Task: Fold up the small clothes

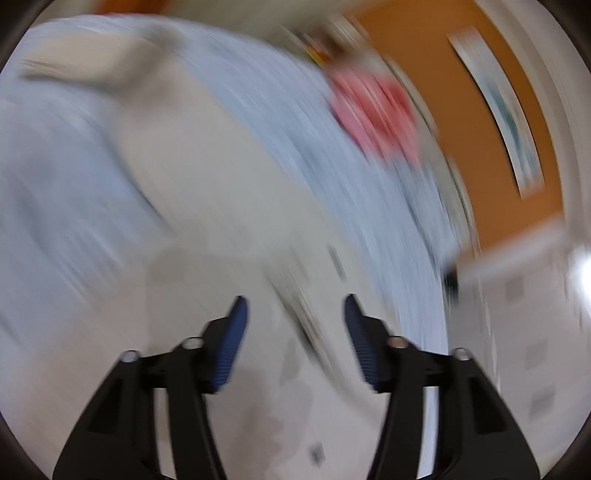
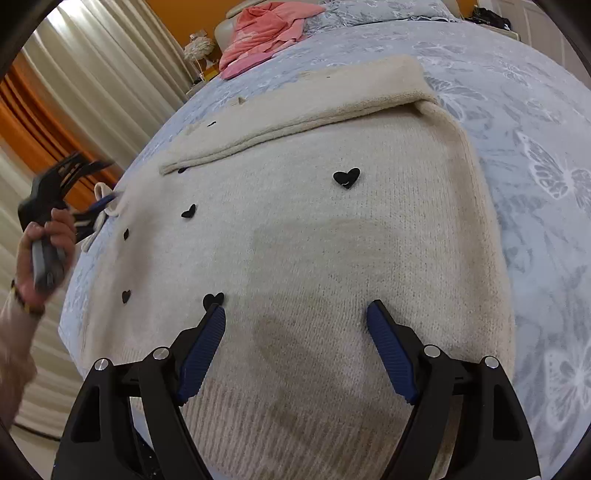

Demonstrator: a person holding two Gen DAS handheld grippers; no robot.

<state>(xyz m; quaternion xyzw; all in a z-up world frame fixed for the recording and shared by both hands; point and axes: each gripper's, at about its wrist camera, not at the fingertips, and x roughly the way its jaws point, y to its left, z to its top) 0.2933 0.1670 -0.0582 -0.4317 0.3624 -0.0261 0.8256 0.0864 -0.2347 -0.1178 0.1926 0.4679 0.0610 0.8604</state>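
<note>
- The cream sweater (image 2: 314, 229) lies flat on the bed (image 2: 535, 155), one sleeve (image 2: 295, 107) folded across its top.
- My right claw (image 2: 295, 321) hangs wide over the hem, empty.
- My left claw (image 1: 293, 314) stands part open, nothing between its pads.
- Risk, I judge: snagging the knit could drag that sleeve loose.
- Only the right view is sharp; it shows my left hand (image 2: 44, 236) at the sweater's edge.

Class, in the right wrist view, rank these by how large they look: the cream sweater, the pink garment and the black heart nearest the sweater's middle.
1. cream sweater, fills most of the view
2. pink garment, though it lies farther off, so its real size is unsure
3. black heart, plainly smallest
</note>
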